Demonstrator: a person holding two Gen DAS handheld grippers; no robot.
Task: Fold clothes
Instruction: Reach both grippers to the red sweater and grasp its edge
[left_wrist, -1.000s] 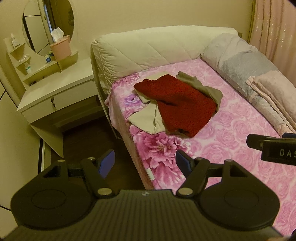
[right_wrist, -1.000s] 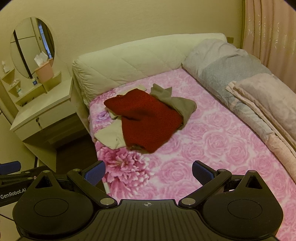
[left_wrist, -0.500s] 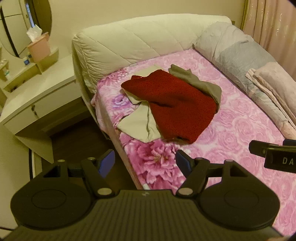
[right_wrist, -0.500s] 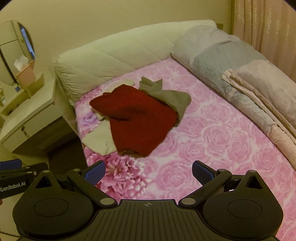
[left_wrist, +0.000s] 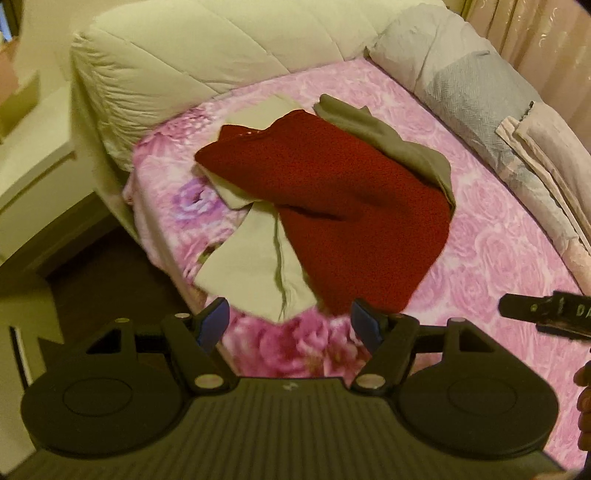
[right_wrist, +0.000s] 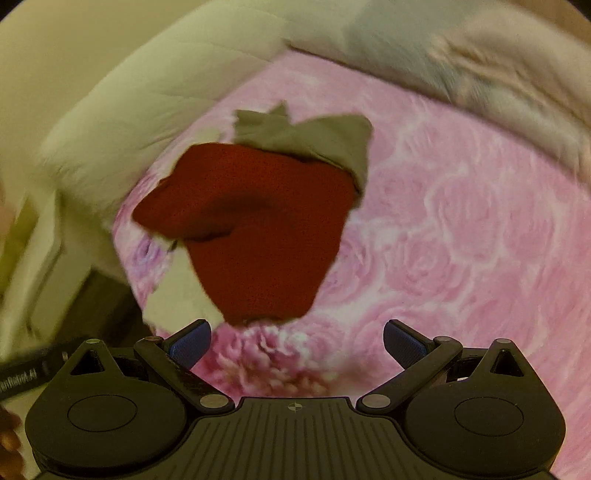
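A dark red garment lies crumpled on top of a pile on the pink floral bed. Under it a cream garment spreads toward the bed's near corner, and an olive garment sticks out at the far side. My left gripper hovers open just short of the cream garment's near edge, holding nothing. My right gripper is open too, above the sheet in front of the red garment's hem. The right wrist view is blurred.
A padded cream headboard borders the bed's far-left side. Grey and pink folded bedding lies along the right side. A white dresser stands left of the bed over dark floor. The other gripper shows at the right edge.
Both grippers have moved in toward the clothes pile, which now looms larger and lower in both views. Both stay open. The clothes have not moved.
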